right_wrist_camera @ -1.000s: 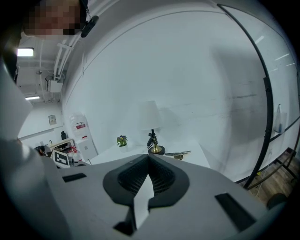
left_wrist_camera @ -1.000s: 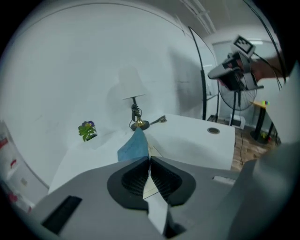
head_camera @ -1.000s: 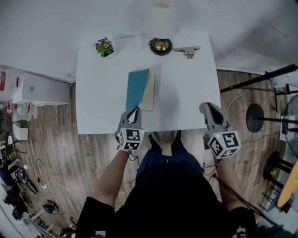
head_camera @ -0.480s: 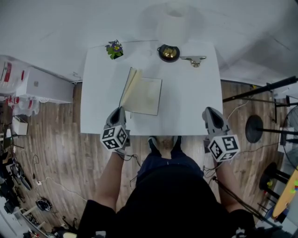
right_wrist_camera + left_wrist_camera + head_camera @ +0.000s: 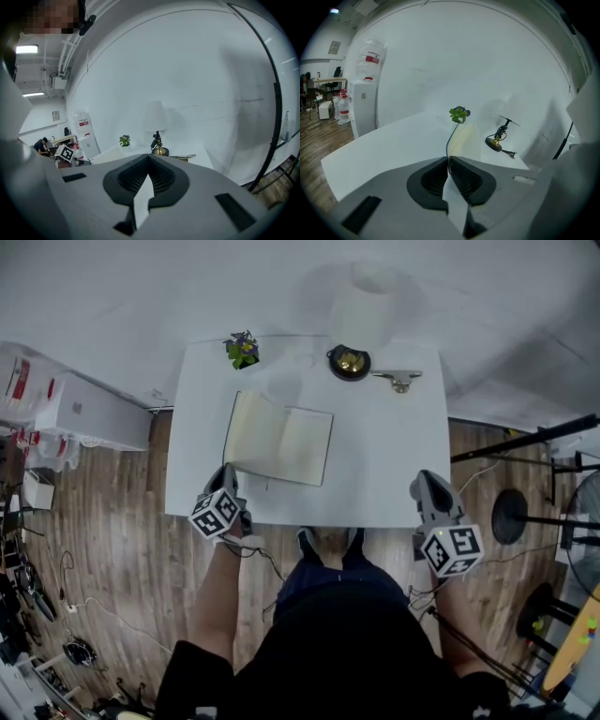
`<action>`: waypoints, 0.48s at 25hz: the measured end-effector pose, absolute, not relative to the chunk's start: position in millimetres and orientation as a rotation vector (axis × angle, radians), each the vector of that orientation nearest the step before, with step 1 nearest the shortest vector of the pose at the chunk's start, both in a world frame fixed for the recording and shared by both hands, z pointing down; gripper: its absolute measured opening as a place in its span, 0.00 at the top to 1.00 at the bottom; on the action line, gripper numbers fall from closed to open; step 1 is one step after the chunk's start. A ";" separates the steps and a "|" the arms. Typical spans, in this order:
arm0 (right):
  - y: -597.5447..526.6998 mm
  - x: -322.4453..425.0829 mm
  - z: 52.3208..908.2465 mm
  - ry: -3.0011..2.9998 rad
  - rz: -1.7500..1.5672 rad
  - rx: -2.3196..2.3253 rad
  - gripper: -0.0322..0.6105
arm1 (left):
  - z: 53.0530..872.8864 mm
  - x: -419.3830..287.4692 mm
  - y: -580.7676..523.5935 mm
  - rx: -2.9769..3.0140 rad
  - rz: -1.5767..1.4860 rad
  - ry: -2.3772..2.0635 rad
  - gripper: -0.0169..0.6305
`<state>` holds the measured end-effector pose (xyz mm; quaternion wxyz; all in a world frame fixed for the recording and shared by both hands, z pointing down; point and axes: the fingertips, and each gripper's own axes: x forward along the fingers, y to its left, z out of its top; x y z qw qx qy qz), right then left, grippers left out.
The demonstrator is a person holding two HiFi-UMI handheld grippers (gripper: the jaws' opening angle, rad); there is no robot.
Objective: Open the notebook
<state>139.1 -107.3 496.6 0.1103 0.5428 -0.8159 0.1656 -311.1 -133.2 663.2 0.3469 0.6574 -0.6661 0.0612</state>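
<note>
The notebook lies open on the white table, cream pages up, its left leaf slightly raised. My left gripper is at the notebook's near left corner, shut on the thin edge of the cover. In the left gripper view the dark cover edge runs straight out from the closed left gripper, with a cream page to its right. My right gripper hovers at the table's near right edge, away from the notebook. The right gripper is shut and holds nothing.
At the table's far edge stand a small potted plant, a lamp with a brass base and white shade, and a metal clip. A white appliance sits on the floor at left. Stands and cables are at right.
My left gripper swung the cover up and over to the left. The closed teal notebook now lies open with its cream pages showing. The right gripper stayed put.
</note>
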 end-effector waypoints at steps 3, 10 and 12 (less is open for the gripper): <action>-110.2 139.2 497.1 -2.395 0.487 1.599 0.94 | 677.7 -320.6 -135.3 1.671 0.205 -1.735 0.94; -114.4 137.9 501.2 -2.396 0.496 1.590 0.94 | 703.8 -329.5 -140.2 1.614 0.305 -1.707 0.92; -114.2 138.4 501.8 -2.391 0.500 1.588 0.94 | 710.8 -332.2 -138.6 1.596 0.376 -1.707 0.91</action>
